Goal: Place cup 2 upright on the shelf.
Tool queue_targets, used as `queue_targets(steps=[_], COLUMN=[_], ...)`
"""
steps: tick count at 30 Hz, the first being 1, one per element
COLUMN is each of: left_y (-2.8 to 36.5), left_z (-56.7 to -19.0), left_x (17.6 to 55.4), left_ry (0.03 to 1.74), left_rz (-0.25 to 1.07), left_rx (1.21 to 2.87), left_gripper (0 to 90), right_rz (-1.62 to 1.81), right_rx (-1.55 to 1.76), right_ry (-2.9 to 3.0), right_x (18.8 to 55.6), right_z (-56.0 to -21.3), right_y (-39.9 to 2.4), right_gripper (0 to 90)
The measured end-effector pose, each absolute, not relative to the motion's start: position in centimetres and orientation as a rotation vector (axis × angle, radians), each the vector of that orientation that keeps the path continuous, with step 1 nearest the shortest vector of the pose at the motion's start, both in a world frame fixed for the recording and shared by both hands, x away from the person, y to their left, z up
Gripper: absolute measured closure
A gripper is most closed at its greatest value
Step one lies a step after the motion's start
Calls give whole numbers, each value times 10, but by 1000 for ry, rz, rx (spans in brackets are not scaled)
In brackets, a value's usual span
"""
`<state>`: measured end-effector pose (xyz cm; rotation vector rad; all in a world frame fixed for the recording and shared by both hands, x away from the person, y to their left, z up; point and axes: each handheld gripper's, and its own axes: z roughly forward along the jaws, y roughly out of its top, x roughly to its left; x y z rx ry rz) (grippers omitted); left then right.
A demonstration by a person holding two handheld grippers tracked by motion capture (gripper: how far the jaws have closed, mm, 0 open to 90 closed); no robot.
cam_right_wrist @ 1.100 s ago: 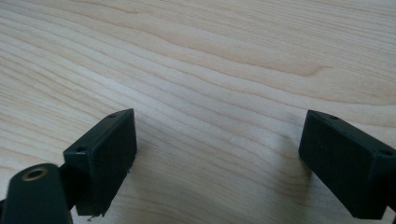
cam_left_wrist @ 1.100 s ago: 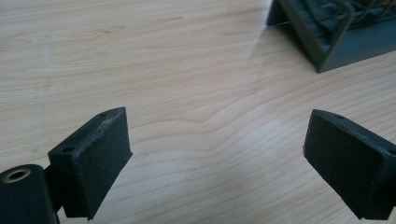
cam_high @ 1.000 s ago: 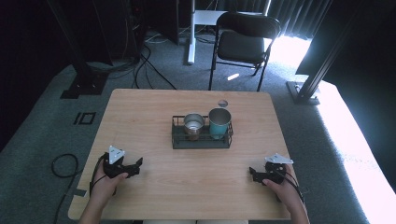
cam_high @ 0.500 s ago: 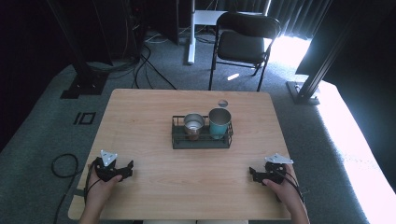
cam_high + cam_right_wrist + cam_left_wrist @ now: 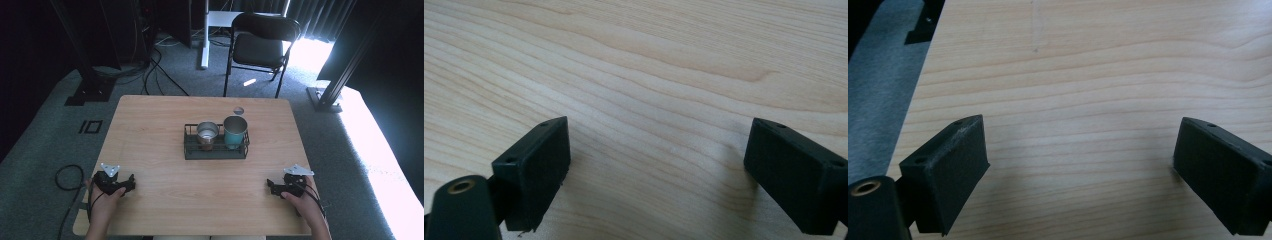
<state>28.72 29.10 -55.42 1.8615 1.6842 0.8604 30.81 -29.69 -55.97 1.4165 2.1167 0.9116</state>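
Left gripper (image 5: 131,180) near table (image 5: 150,130) edge, jaws apart over bare wood.

table (image 5: 160,130): pale matt wood grain; rack (image 5: 216,150): dark wire metal; steel cup (image 5: 207,132): shiny; teal cup (image 5: 235,131): satin

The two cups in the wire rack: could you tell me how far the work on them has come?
Nothing looks done yet. The steel cup and the teal cup stand upright in the black wire rack. Nothing is in hand: the left gripper and right gripper rest open near the table's front edge. Reaching for and handling the cups remains.
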Motion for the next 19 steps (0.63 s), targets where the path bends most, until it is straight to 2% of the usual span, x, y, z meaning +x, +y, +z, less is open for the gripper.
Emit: queue_targets(steps=[6,7,8,19], left_y=[294,295,295,294], left_z=[-557,-558,-558,-558], left_x=[290,291,292,295], left_ry=[1718,1748,1756,1795], left_rz=[823,732,717,737], left_rx=[1822,1784,1767,1744], left_gripper=[83,83,77,75], right_rz=[911,911,911,912], right_rx=[1416,1416,1415,1416], right_ry=[2117,2117,2117,2117], right_x=[308,308,308,308], right_z=[-560,-560,-560,-560], right_y=[-297,-297,-297,-297], right_gripper=[109,108,109,108])
